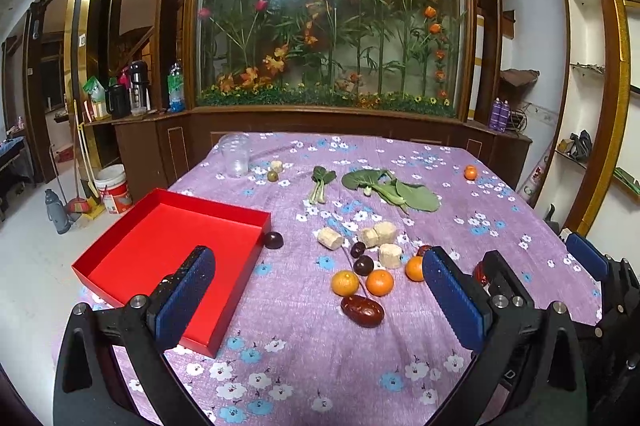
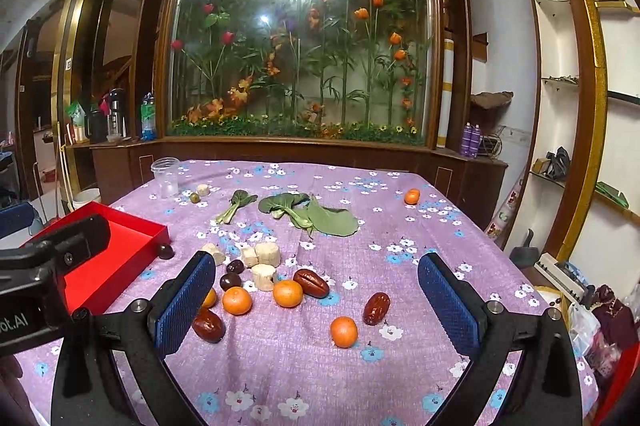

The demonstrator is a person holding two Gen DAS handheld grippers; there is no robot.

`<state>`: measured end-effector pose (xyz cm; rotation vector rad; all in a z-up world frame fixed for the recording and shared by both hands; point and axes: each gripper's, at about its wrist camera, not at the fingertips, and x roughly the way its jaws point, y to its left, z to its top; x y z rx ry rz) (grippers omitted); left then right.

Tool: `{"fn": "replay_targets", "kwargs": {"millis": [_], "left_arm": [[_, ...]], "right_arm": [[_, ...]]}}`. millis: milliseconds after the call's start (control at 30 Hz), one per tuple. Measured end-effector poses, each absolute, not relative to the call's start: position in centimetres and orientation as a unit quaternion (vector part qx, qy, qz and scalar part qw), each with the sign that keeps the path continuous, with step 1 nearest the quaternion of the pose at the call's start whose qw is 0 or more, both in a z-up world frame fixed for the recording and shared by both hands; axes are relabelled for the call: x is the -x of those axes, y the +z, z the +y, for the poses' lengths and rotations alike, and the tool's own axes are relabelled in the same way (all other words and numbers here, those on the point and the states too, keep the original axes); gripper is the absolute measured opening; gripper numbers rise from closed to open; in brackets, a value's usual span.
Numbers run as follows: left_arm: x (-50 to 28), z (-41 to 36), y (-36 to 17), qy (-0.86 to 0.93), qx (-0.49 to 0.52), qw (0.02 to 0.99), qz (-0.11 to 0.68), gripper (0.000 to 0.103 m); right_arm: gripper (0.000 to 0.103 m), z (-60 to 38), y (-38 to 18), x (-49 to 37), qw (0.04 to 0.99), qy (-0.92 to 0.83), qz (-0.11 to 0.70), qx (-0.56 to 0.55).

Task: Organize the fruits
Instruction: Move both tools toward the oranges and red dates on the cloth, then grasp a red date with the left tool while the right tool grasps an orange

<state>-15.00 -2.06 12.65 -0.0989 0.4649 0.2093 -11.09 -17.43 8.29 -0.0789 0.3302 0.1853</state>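
Observation:
Several small oranges (image 1: 345,283) (image 2: 343,331), red dates (image 1: 362,310) (image 2: 376,308) and dark plums (image 1: 274,239) (image 2: 230,281) lie on the purple flowered tablecloth (image 1: 304,358). An empty red box (image 1: 168,258) (image 2: 116,258) sits at the table's left. One orange (image 1: 471,172) (image 2: 412,196) lies alone at the far right. My left gripper (image 1: 320,294) is open and empty, above the near fruits. My right gripper (image 2: 316,298) is open and empty, above the oranges and dates; it also shows in the left wrist view (image 1: 540,262).
Beige cut chunks (image 1: 380,238) (image 2: 264,258) lie among the fruit. Green leafy vegetables (image 1: 392,190) (image 2: 316,214) lie further back. A clear plastic cup (image 1: 236,154) (image 2: 166,177) stands at the far left corner. A wooden cabinet and glass flower display stand behind the table.

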Motion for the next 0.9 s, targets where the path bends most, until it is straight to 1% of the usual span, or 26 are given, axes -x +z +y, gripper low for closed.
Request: {"fn": "replay_targets", "kwargs": {"millis": [300, 467, 567, 633, 667, 700, 733, 767, 800, 867, 900], "left_arm": [[12.3, -1.4, 10.0, 0.097, 0.049, 0.955, 0.277, 0.103], [11.1, 2.2, 8.5, 0.110, 0.085, 0.948, 0.285, 0.103], [10.0, 4.4, 7.2, 0.107, 0.112, 0.939, 0.307, 0.103], [9.1, 4.8, 6.2, 0.094, 0.117, 0.931, 0.331, 0.103], [8.6, 4.7, 5.7, 0.082, 0.118, 0.929, 0.342, 0.102], [8.3, 4.3, 5.3, 0.067, 0.116, 0.927, 0.350, 0.097], [8.1, 3.9, 4.9, 0.050, 0.117, 0.926, 0.356, 0.094], [7.8, 3.5, 4.6, 0.035, 0.115, 0.924, 0.363, 0.087], [7.4, 2.8, 4.1, 0.015, 0.111, 0.920, 0.375, 0.082], [6.9, 1.9, 3.5, -0.002, 0.107, 0.915, 0.388, 0.079], [6.6, 1.5, 3.1, -0.012, 0.110, 0.911, 0.397, 0.079]], "right_arm": [[0.103, -17.6, 6.2, 8.6, 0.971, 0.103, 0.212, 0.039], [0.103, -19.7, 4.7, 5.5, 0.954, 0.123, 0.271, 0.021], [0.102, -20.4, 3.4, 3.9, 0.940, 0.145, 0.307, 0.009], [0.098, -20.2, 2.7, 3.1, 0.930, 0.163, 0.328, 0.003], [0.095, -20.0, 2.3, 2.7, 0.925, 0.174, 0.337, 0.002], [0.092, -19.6, 2.0, 2.2, 0.919, 0.189, 0.347, 0.001], [0.090, -19.3, 1.8, 1.9, 0.914, 0.199, 0.355, -0.001], [0.088, -19.3, 1.7, 1.7, 0.911, 0.204, 0.359, -0.002], [0.084, -19.2, 1.5, 1.4, 0.908, 0.207, 0.364, -0.002], [0.080, -19.2, 1.3, 0.7, 0.905, 0.203, 0.373, 0.004], [0.079, -19.4, 1.1, 0.5, 0.904, 0.199, 0.378, 0.006]]}}
